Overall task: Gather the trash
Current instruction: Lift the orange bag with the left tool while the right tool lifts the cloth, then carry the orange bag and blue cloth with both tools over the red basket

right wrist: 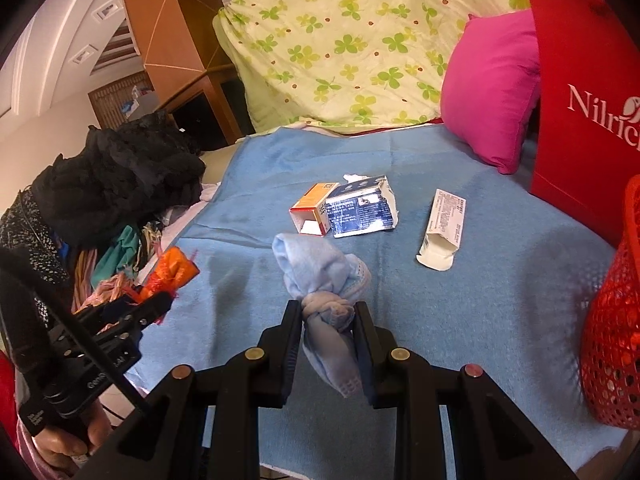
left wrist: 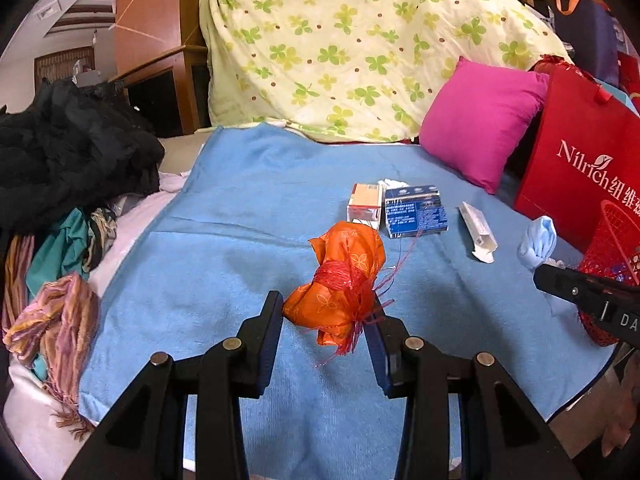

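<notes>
An orange plastic bundle (left wrist: 344,276) tied with red string hangs above the blue towel (left wrist: 224,240), and my left gripper (left wrist: 326,308) is shut on its lower end. My right gripper (right wrist: 328,312) is shut on the knot of a light blue cloth bundle (right wrist: 320,268), also lifted off the towel. In the right wrist view the left gripper (right wrist: 156,304) with the orange bundle (right wrist: 172,272) is at the left. Three pieces lie on the towel: an orange carton (right wrist: 312,212), a torn blue carton (right wrist: 360,210) and a white tube box (right wrist: 444,224). A red mesh basket (right wrist: 612,320) stands at the right edge.
A red paper bag (right wrist: 580,100) and a pink pillow (right wrist: 492,88) stand at the back right. A clover-print quilt (right wrist: 352,40) rises behind the towel. A pile of black and coloured clothes (left wrist: 72,152) lies at the left. A hand (right wrist: 64,440) holds the left gripper.
</notes>
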`<state>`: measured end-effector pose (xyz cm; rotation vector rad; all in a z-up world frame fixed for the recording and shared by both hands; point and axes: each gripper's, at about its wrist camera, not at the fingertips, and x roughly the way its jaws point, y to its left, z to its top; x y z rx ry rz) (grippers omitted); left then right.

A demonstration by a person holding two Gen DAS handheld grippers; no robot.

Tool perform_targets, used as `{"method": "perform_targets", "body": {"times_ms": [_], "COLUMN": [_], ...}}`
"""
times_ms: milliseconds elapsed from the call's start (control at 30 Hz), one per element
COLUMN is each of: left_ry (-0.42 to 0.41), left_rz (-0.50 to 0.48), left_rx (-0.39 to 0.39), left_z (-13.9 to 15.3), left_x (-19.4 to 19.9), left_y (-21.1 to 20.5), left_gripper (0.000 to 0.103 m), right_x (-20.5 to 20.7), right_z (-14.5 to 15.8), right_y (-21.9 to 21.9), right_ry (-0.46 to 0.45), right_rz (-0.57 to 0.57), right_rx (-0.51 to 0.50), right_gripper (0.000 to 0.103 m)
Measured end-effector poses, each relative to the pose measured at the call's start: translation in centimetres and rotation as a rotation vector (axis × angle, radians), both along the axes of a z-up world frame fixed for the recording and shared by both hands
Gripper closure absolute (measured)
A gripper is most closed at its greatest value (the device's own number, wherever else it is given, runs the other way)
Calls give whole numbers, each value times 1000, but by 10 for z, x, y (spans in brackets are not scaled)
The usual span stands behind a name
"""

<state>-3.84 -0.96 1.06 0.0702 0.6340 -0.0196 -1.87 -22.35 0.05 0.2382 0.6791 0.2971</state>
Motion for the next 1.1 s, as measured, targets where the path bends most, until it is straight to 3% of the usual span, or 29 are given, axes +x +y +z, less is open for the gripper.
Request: {"method": "perform_targets", "body": {"times_ms": [467,767,1100], "left_ry": [-109,-202,-278], "left_rz": [-47,-86,-108], "left_rx": [66,102,127], "left_z": [56,100,133], "left_x": [-57,-100,-122], "left_y": [-28,-46,-58], "left_gripper": [61,61,61], "right_x": [-71,-120,-156], "right_z": [31,74,120], "right_y": [-27,-36,-41], "right_ry": [-53,-127,-230], "right_rz": [-55,-71,-104], "right_rx": [78,72,67], "right_gripper": [75,75,75]}}
